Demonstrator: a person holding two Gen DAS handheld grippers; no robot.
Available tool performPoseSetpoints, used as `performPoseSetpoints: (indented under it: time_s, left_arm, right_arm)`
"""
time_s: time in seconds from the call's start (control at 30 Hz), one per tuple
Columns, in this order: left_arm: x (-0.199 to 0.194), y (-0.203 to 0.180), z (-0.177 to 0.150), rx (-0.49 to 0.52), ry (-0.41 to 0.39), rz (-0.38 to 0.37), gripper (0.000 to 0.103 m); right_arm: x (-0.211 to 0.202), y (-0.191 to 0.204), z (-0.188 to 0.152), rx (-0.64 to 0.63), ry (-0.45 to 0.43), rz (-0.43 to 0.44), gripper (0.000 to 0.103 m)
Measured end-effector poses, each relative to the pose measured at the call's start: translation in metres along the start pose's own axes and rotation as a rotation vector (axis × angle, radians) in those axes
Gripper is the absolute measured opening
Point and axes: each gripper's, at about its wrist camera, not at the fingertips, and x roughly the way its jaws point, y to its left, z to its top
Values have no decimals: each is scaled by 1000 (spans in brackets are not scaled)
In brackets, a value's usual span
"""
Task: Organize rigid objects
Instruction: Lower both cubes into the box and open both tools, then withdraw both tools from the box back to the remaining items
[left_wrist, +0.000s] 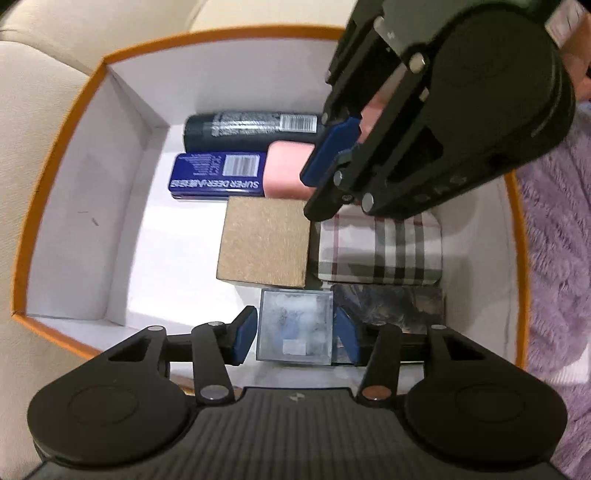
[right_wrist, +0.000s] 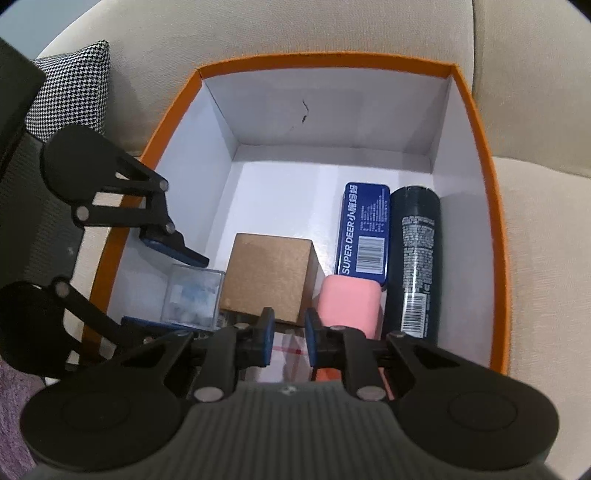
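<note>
An orange-rimmed white box (left_wrist: 66, 122) (right_wrist: 476, 122) holds several rigid objects: a dark spray can (left_wrist: 251, 127) (right_wrist: 415, 258), a blue SUPER DEER tin (left_wrist: 218, 175) (right_wrist: 364, 232), a pink case (left_wrist: 286, 170) (right_wrist: 347, 304), a brown cube (left_wrist: 264, 245) (right_wrist: 269, 275), a plaid case (left_wrist: 380, 249) (right_wrist: 291, 352), a clear cube (left_wrist: 295, 325) (right_wrist: 194, 297) and a dark marbled box (left_wrist: 391, 304). My left gripper (left_wrist: 295, 334) (right_wrist: 162, 280) is open with its pads on either side of the clear cube. My right gripper (right_wrist: 289, 341) (left_wrist: 332, 166) is open and empty above the plaid case.
The box sits on a beige sofa (right_wrist: 535, 221). A houndstooth cushion (right_wrist: 74, 88) lies at the far left in the right wrist view. A purple fuzzy blanket (left_wrist: 557, 240) lies beside the box.
</note>
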Motion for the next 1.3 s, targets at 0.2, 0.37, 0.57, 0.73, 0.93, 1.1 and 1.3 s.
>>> performPoseSetpoints:
  time_s: [0.2,0.37,0.57,0.73,0.93,1.1,1.3]
  left_arm:
    - [-26,-13,-3,-10,-27,38,62]
    - [-51,-24,-11,-54,-76,82,64]
    - [-80,-38,-28,-138,-141,118,64]
    - [-108,-50,-57,-213,-216,134,64]
    - [-125,-51,-113,-413,-264,165,64]
    - [-121,-40,-161,-582,-260,169,64]
    - [-92,-4,-200,-916,-239,159,55]
  right_arm:
    - [-24,15,-5,-51,-40,-22,20]
    - [-45,24,-11,-60,-78,-23,31]
    - [-69,45,-23,-140,-143,-63,32]
    - [-86,71,-32,-247,-231,-85,41]
    - [-84,100,-24,-319,-218,-22,50]
    - [-70,136,-11,-480,-178,45,50]
    - [-24,187,6,-776,-49,72,50]
